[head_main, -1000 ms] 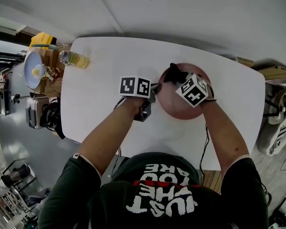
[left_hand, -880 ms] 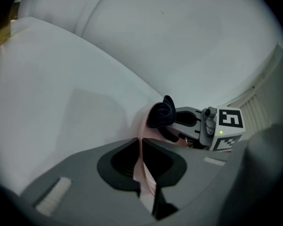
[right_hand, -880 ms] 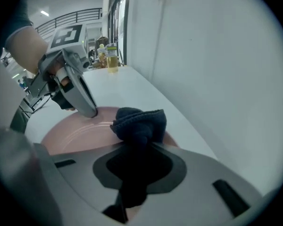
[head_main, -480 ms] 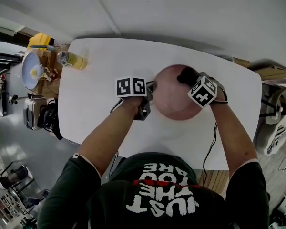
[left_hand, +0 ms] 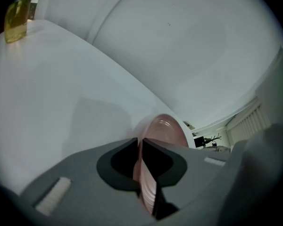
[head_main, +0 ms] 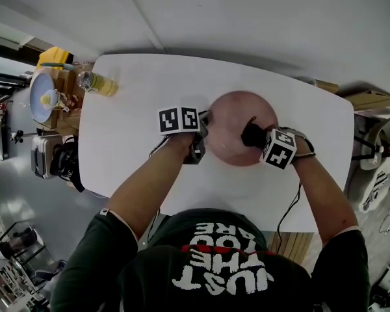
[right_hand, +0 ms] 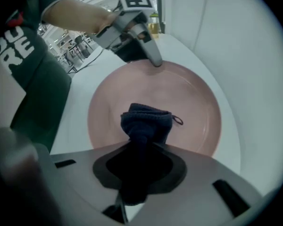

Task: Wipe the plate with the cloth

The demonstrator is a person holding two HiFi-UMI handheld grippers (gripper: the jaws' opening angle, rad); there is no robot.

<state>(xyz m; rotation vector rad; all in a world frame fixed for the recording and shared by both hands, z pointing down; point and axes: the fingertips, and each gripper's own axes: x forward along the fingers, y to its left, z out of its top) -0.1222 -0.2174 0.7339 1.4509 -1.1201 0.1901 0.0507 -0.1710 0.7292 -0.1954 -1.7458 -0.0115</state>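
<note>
Centre-right of frame: pink plate (head_main: 234, 117) on white table (head_main: 140, 155), left rim pinched by left gripper (head_main: 204, 123). Right gripper (head_main: 257, 138) clamped on dark cloth (right_hand: 146, 119), down near plate's lower-right rim. Bare tabletop all round; bottle (head_main: 99, 82) far upper left.

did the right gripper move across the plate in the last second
Yes. The right gripper, holding the cloth, swept from the far side of the plate to its near right edge.

The plate (head_main: 229, 117) is pink, the cloth (head_main: 251, 136) dark navy, the table (head_main: 130, 149) white, the bottle (head_main: 104, 83) yellow.
</note>
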